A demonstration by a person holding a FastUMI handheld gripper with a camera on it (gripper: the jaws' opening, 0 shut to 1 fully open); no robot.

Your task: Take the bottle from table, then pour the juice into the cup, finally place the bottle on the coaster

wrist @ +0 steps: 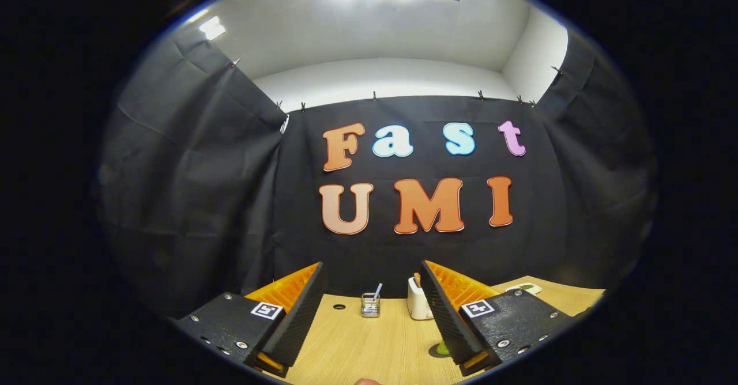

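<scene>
My claw (372,316) stands wide open over the worktop (369,350), its two fingers spread far apart with nothing held between them and only bare wood grain in the gap. Just inside the right finger, low down and partly hidden by it, I can see a small green thing (442,348) sitting on a dark round patch; I cannot tell what it is. Beyond the fingers, at the back of the worktop near the black cloth wall, stands a small clear cup (370,305) with a straw leaning in it. To its right, partly behind the right finger's tip, is a white bottle (417,304) standing upright, apart from the cup. Left of the cup is a small dark hole (339,306) in the wood. Farther right, past the right finger, lies a flat white thing (524,287).
</scene>
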